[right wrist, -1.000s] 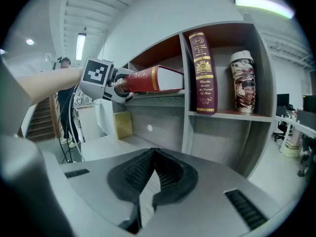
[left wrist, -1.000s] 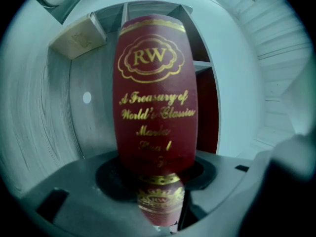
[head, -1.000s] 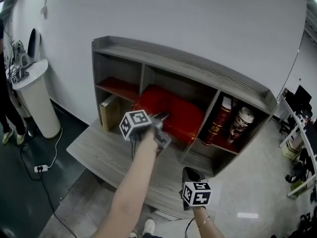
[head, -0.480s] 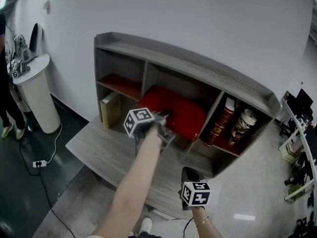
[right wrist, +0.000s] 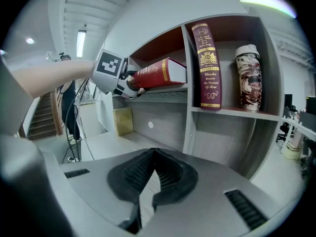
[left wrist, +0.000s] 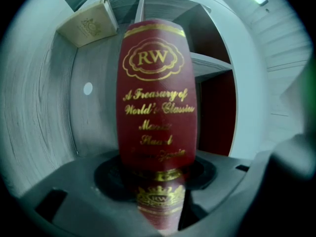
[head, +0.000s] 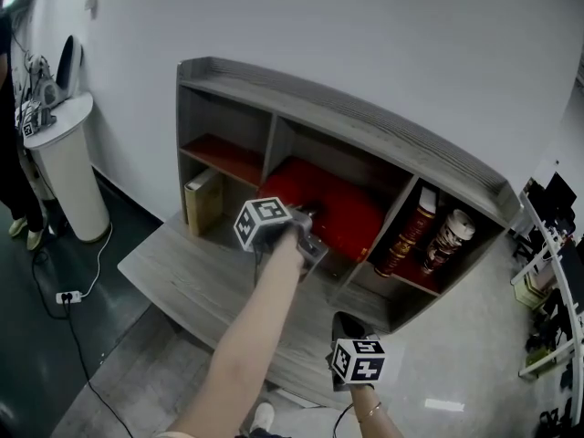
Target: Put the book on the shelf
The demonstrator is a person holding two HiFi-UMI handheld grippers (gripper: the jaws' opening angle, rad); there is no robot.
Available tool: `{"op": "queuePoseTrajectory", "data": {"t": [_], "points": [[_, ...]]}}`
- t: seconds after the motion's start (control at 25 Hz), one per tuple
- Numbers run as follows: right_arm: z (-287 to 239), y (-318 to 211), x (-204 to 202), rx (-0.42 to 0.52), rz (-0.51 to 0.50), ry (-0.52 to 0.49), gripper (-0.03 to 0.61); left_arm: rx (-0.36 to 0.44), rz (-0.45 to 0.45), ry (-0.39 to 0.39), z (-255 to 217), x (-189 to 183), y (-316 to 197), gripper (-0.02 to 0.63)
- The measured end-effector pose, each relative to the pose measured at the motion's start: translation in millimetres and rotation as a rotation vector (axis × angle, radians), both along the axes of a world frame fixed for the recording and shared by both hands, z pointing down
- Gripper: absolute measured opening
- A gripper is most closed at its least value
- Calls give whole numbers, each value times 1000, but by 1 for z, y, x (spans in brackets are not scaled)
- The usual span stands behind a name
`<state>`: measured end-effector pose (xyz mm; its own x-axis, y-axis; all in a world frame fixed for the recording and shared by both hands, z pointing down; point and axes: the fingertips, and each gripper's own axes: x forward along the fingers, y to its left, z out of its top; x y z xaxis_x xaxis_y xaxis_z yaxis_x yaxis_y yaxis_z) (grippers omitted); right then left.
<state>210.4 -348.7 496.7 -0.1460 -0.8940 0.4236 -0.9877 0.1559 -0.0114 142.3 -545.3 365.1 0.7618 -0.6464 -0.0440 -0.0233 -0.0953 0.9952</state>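
Holding: your left tool [head: 303, 219] is clamped on the spine end of the red book [head: 342, 208], both pads pressed on it
Book spot: it lies flat, mostly inside the middle compartment of the shelf [head: 365, 121], at the upper board, spine facing you
Other tool: your right tool [right wrist: 154, 158] hangs low in front of the desk [head: 182, 276], tips together, nothing in it
Books: three all told. There's the one you're gripping, an upright red book [right wrist: 208, 65] in the right compartment, and a tan book [head: 203, 202] standing on the desk in the lower left bay
Cups: one printed cup [right wrist: 248, 77], just beside the upright red book
Tools: two, each with its marker cube
Surface: grey wood-grain desk, same grey as the shelf frame; the inner boards are red
Room: plain white wall [head: 365, 35], a white round pedestal [head: 68, 181] off to the left, a power strip [head: 66, 297] with its cable on the dark floor [head: 36, 354], and someone [head: 13, 185] standing at the left edge
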Motion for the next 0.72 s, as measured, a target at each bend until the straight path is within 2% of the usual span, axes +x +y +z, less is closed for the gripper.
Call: {"op": "queuePoseTrajectory", "data": {"t": [0.32, 0.6, 0.72], "points": [[4, -6, -4, -10, -8, 7, 9, -7, 0, 10, -1, 3, -3, 227], [4, -4, -8, -8, -11, 5, 9, -46, -38, 23, -3, 2, -3, 228], [4, -3, -6, -8, -6, 6, 9, -58, -62, 4, -6, 2, -4, 259]]}}
